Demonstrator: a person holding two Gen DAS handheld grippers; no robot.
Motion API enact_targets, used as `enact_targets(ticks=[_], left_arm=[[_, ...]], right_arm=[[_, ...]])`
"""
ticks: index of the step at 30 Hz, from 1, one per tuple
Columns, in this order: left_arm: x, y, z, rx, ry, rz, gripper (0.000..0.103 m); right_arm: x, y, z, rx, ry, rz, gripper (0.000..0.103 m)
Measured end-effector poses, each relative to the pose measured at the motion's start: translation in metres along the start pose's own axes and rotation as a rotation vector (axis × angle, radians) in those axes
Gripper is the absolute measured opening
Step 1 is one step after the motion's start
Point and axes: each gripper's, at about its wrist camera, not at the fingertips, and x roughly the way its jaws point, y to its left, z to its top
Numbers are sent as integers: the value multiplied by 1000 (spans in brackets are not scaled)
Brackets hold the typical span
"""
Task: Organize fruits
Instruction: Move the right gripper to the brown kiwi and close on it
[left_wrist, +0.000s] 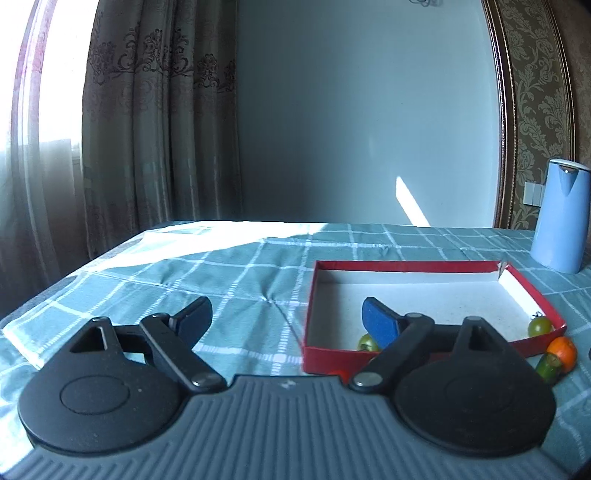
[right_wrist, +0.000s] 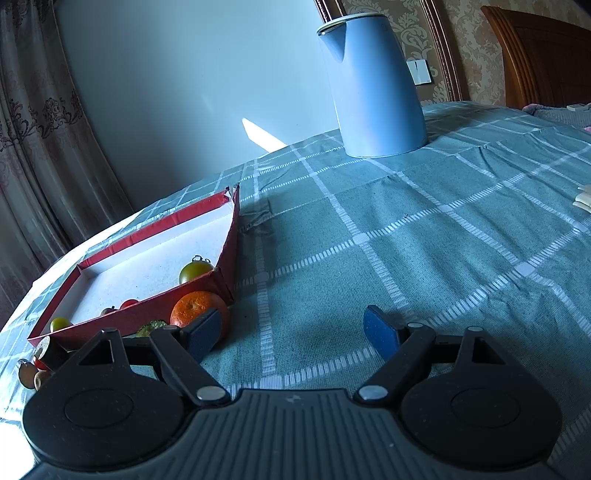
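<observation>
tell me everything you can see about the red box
The red box is a shallow open tray, apparently cardboard, red outside with a white, speckled inside. Its walls are low; the far right corner looks split. It lies flat on the checked tablecloth, left of the blue kettle. Inside are a few small green and red fruits. An orange sits outside, against its near wall.

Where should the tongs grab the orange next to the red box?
Grab the orange across its round middle, coming from the open tablecloth side on its right. The red box wall stands right behind it and a green fruit sits close on its left, so a finger may not fit there. The right tongs are already open beside it.
</observation>
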Motion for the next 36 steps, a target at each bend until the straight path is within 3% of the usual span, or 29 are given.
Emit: enact_targets(ticks=[9, 16, 23, 31, 36], left_arm=[[11, 44, -23, -62, 66, 106, 95], [24, 64, -29, -159, 153, 49, 96], [25, 66, -31, -184, 157, 17, 98], [35, 77, -34, -247, 209, -16, 98], [32, 77, -34, -248, 196, -28, 98]], right_arm=[[-15, 13, -3, -79, -73, 40, 84], [-36, 68, -18, -223, -100, 155, 84], [-50, 147, -41, -404, -80, 296, 84], [-33, 206, -67, -577, -7, 294, 84], [-15, 224, -71, -609, 53, 289, 84]])
